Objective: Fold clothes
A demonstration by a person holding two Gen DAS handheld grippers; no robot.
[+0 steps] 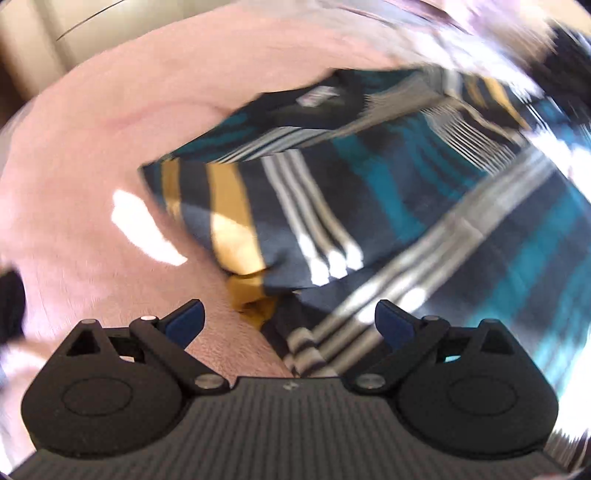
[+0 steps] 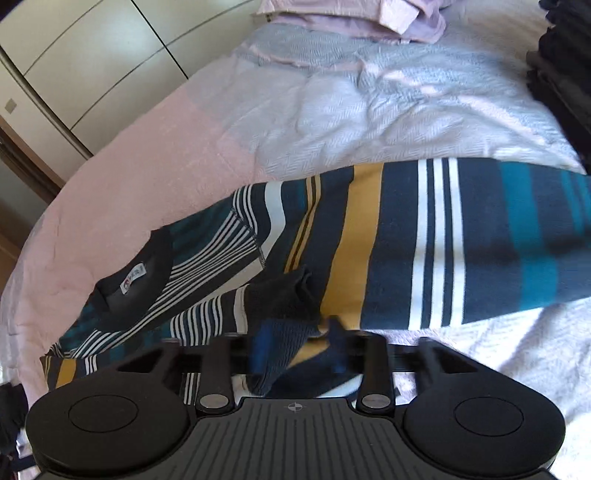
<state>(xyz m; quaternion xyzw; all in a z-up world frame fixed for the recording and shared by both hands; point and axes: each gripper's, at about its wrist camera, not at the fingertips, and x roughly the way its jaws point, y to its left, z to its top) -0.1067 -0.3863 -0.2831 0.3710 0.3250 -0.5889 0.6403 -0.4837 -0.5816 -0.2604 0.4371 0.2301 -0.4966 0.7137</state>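
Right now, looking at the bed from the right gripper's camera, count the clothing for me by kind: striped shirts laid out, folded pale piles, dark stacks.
Striped shirt, laid out on the bed: 1
Folded pale lilac pile, far end: 1
Dark stack, right edge: 1
Total: 3 groups; single pieces inside the piles cannot be counted.

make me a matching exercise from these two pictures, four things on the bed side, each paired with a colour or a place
Things:
1. striped shirt
2. neck label
3. folded lilac clothes
4. wardrobe doors

Descriptions:
A. cream, past the bed's left edge
B. white, inside the dark collar
C. navy, teal, mustard and white, spread on the bed
D. at the far end of the bed

Pairs: 1-C, 2-B, 3-D, 4-A
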